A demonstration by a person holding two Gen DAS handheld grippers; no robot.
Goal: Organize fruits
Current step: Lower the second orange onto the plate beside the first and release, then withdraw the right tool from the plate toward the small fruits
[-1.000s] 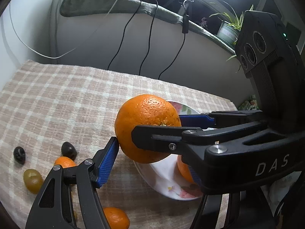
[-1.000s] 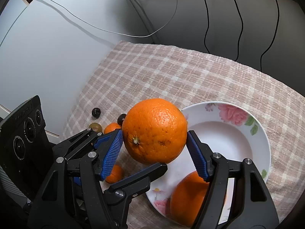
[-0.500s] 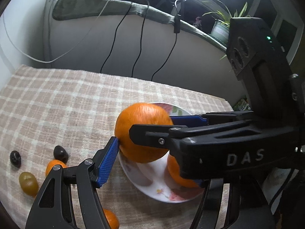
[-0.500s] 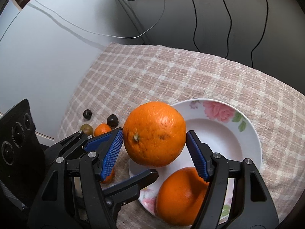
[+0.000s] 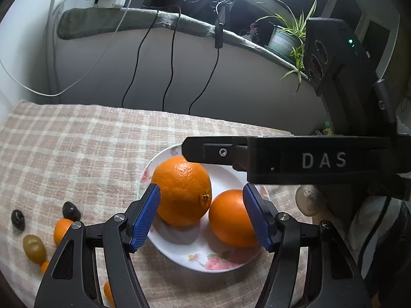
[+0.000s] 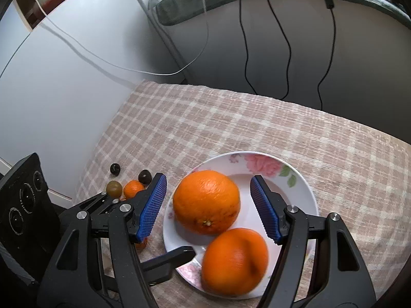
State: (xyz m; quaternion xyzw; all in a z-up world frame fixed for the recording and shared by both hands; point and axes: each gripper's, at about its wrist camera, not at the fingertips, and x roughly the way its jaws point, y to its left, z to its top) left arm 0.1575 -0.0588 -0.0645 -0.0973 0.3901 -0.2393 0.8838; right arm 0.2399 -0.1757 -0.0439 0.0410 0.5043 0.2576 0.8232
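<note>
Two round oranges [image 6: 206, 202] lie touching on the white floral plate [image 6: 303, 192]; left claw [image 5: 201, 215] and right claw [image 6: 208, 208] both gape, holding nothing.

Two oranges [image 5: 181, 190] on plate [image 5: 179, 252]

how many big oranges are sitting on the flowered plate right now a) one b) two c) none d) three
b, two: one large orange lies toward the far side of the flowered plate and a second orange rests right beside it at the near side; neither is between closed pads.
</note>
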